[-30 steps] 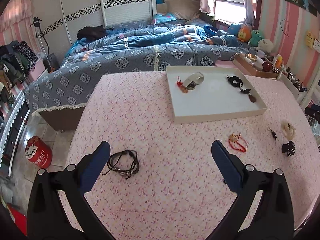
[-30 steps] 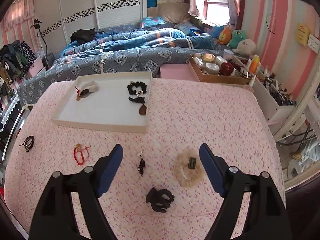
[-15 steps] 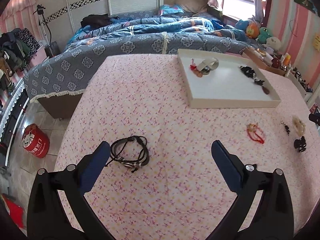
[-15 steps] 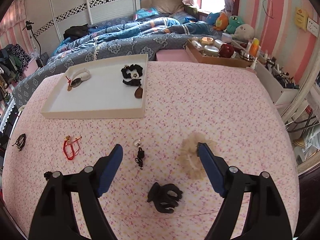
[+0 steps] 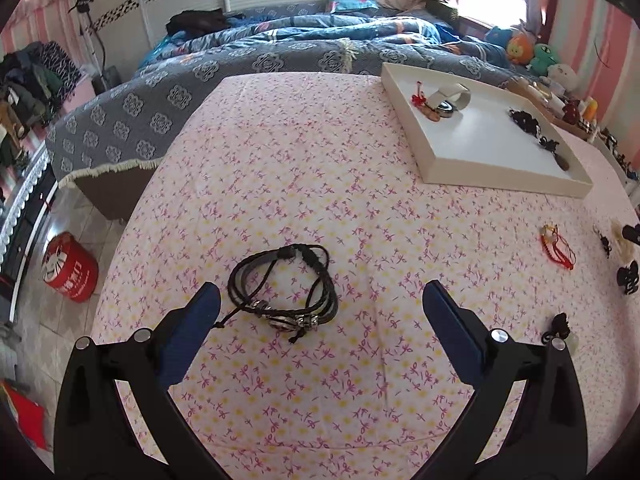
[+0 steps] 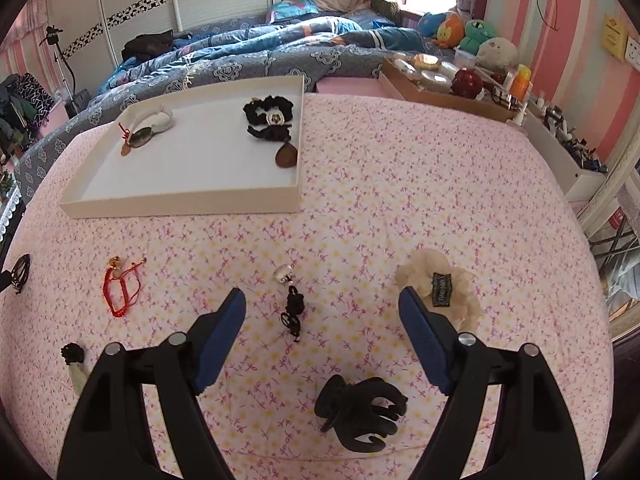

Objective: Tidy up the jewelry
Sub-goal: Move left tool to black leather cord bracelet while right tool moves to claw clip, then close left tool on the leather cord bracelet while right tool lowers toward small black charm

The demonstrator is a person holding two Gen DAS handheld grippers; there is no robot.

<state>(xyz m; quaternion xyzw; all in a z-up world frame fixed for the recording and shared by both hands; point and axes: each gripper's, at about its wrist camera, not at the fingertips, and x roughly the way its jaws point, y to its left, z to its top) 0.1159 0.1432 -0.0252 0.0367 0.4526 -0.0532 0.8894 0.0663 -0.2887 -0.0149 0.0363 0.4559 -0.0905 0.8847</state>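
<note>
A pink cotton cloth printed with small magenta sprigs and yellow dots (image 5: 304, 184) covers the whole work surface, lying smooth apart from faint creases. Beyond it stands a bed under a grey-blue quilt with white medallion patterns (image 5: 248, 68); white sliding wardrobe doors with a black-and-white band run behind the bed, a window with pink curtains lights the far corner, and the wall on the right is striped pink. Plush toys (image 6: 464, 32) sit near the window, and a shallow brown box of cosmetics (image 6: 440, 84) rests past the cloth's far edge. A red drum-shaped stool (image 5: 70, 266) stands on the tiled floor.

The left gripper (image 5: 320, 304) hovers with its blue-padded jaws spread wide and empty; a black multi-strand leather cord bracelet with metal beads (image 5: 286, 290) lies on the cloth just ahead, nearer its left finger. The right gripper (image 6: 322, 306) is likewise wide open, holding nothing. Between its fingers lies a small black knotted charm with a clear bead (image 6: 292, 304); a black plastic claw hair clip (image 6: 360, 410) sits nearer the camera, and a cream fabric scrunchie with a black label (image 6: 444, 290) touches its right finger. A red string bracelet (image 6: 120, 288) lies to the left.

The shallow white rectangular tray (image 6: 184, 204) holds a cream band, black scrunchies and a brown pendant.
</note>
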